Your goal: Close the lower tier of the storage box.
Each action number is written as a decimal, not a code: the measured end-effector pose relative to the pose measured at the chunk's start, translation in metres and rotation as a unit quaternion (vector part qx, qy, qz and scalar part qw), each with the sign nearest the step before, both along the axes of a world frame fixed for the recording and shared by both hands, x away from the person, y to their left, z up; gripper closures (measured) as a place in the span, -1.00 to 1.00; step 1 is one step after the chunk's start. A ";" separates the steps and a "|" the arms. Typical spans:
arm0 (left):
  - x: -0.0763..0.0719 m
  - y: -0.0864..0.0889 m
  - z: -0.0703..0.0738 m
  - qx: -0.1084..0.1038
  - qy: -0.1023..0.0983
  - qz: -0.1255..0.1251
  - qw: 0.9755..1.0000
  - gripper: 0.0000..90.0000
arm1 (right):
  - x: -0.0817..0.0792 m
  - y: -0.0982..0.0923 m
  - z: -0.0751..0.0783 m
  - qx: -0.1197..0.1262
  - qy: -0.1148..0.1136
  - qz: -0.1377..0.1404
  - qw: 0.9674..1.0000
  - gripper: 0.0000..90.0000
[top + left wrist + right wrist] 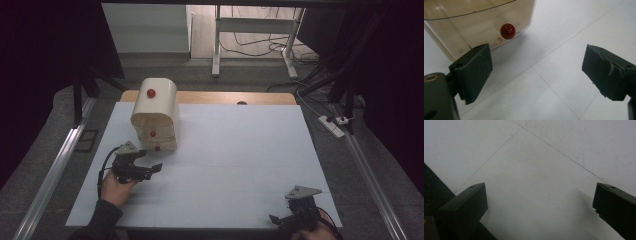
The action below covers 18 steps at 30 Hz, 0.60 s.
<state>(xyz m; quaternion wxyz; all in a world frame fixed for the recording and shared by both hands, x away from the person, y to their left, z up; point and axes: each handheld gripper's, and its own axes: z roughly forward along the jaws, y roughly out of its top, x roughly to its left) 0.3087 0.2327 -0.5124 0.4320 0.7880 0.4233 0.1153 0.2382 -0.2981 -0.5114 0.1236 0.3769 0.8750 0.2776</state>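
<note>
A cream drawer cabinet with a rounded top stands at the back left of the white table cover; three red knobs run down its front. My left gripper is held in a hand just in front of it, jaws pointing right. In the left gripper view its jaws stand wide apart over bare cover with nothing between them. A translucent drawer front with a red knob lies just beyond the left pad. My right gripper rests near the front right edge, and its jaws are open and empty.
The white cover lies on a wooden table whose edge shows at the back. Metal rails run along both sides. A power strip and cables lie on the floor at the right. Desk legs stand behind.
</note>
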 end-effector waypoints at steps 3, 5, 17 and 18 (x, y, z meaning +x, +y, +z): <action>-0.001 0.000 0.000 -0.004 0.002 -0.004 1.000 -0.81 | 0.000 0.000 0.000 0.000 0.000 0.000 1.000 -1.00; -0.002 0.000 0.000 -0.006 0.004 -0.006 1.000 -0.82 | 0.000 0.000 0.000 0.000 0.000 -0.001 1.000 -1.00; -0.008 0.002 0.000 -0.019 0.007 -0.014 1.000 -0.93 | 0.000 -0.001 0.000 0.002 0.001 -0.002 1.000 -1.00; -0.008 0.002 0.000 -0.020 0.007 -0.014 1.000 -0.93 | 0.000 -0.001 0.000 0.002 0.001 -0.002 1.000 -1.00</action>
